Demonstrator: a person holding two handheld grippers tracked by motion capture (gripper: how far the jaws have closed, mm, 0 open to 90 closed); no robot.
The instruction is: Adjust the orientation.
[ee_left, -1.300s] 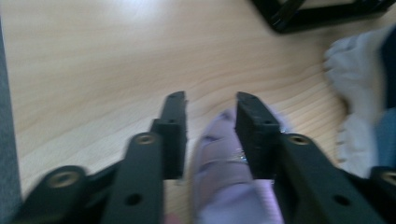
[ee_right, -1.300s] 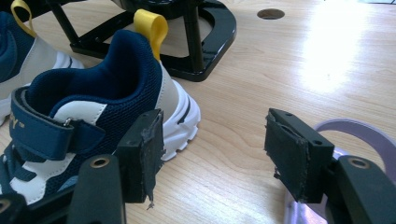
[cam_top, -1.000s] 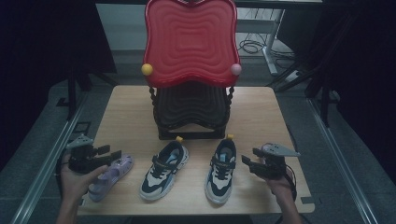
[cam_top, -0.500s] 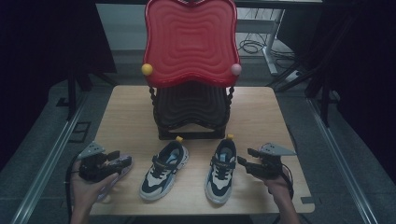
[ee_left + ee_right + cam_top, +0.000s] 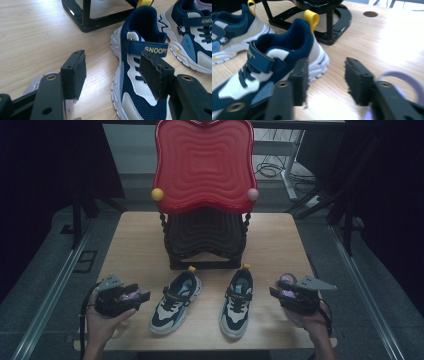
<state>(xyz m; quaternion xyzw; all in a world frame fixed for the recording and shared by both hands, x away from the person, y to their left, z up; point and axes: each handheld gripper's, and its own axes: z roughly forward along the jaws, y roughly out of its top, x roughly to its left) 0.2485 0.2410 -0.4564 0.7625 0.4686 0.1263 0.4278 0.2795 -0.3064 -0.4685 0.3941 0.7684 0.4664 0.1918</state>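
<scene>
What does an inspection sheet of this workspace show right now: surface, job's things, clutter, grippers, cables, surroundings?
Surface: wooden table, with a round hole in the top.
Job's things: left sneaker and right sneaker, navy and white, side by side with their yellow heel loops toward the rack.
Clutter: black rack under a red wavy panel; pale purple shoes lie under each gripper, one at left, one at right.
Grippers: left gripper open, nothing between its jaws; right gripper open, its jaws have just been closing, nothing between them.
Cables: loose cables on the floor behind the table.
Surroundings: dim room, grey floor.
</scene>
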